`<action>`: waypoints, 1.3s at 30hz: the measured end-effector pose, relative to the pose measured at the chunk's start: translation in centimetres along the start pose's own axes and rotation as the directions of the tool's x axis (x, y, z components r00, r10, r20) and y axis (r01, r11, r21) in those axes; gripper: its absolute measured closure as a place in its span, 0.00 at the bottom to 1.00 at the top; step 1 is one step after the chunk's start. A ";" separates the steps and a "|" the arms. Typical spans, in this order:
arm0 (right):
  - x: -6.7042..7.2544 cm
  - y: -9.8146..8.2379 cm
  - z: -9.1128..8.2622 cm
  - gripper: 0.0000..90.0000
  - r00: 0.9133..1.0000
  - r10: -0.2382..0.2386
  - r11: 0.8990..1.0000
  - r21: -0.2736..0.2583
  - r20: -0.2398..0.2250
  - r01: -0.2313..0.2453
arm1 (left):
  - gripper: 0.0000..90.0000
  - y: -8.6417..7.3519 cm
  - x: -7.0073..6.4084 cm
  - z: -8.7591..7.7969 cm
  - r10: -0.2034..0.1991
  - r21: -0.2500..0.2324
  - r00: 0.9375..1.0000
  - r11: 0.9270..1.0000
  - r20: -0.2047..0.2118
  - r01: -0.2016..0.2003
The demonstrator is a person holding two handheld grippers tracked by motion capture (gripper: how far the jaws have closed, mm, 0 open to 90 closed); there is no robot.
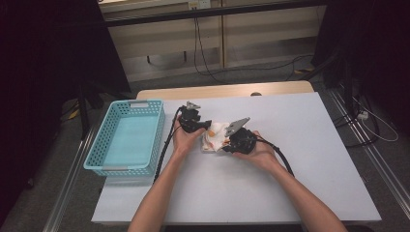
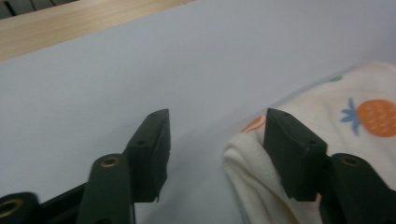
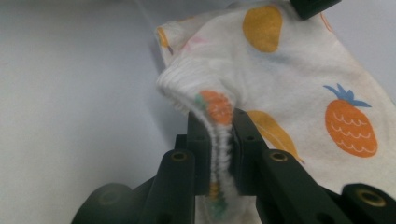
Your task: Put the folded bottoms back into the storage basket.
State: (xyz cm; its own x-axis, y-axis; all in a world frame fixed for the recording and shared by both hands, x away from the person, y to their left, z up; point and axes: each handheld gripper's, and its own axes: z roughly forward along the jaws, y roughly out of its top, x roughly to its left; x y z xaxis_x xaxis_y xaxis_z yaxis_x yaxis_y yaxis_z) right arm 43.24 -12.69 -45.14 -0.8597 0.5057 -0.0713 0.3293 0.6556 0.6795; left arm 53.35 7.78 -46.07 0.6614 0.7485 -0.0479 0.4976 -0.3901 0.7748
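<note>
From the high view the cloth (image 1: 216, 137) lies mostly covered by the two grippers, so its shape can't be told. In the left gripper view it runs off the frame at three o'clock, and that gripper's right jaw covers its near fold.

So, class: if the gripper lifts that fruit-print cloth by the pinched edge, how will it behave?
Probably floppy: the cloth bunches into a ridge where the right gripper pinches it. Likely light, since it lies in soft folds. It seems unlikely to slip, as its ribbed edge is clamped between the jaws.
</note>
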 end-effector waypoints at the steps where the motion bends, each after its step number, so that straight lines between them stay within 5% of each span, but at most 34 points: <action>1: 0.0 0.0 0.0 0.89 1.000 -0.002 1.000 0.000 0.000 0.002 | 0.49 0.0 0.1 0.1 -0.001 0.013 1.000 1.000 0.008 0.001; 7: 0.0 -0.1 0.1 0.89 1.000 -0.001 1.000 0.001 0.000 0.001 | 0.62 -0.3 -0.1 0.7 -0.035 0.020 0.997 0.999 0.067 0.034; 11: 0.0 -0.1 0.2 0.89 1.000 -0.001 1.000 0.002 0.000 0.001 | 0.63 -0.3 -0.5 0.8 -0.020 0.025 0.999 1.000 0.041 0.019; 21: 0.0 0.0 0.2 0.89 1.000 0.016 1.000 -0.004 0.003 -0.016 | 0.88 -0.3 -0.9 0.7 -0.062 0.033 0.993 0.998 0.097 0.059; 39: 0.5 0.2 0.1 0.89 1.000 0.023 0.999 -0.046 0.019 -0.023 | 0.90 0.3 -0.7 -1.1 -0.070 -0.043 0.992 0.996 0.101 0.074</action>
State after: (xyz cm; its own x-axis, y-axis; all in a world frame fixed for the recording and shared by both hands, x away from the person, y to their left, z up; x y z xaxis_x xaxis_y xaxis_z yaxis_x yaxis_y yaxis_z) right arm 42.92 -12.25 -45.16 -0.8444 0.5313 -0.0690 0.3302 0.6176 0.7139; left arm 52.38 7.76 -45.10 0.6782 0.7161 -0.1650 0.5210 -0.3101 0.7952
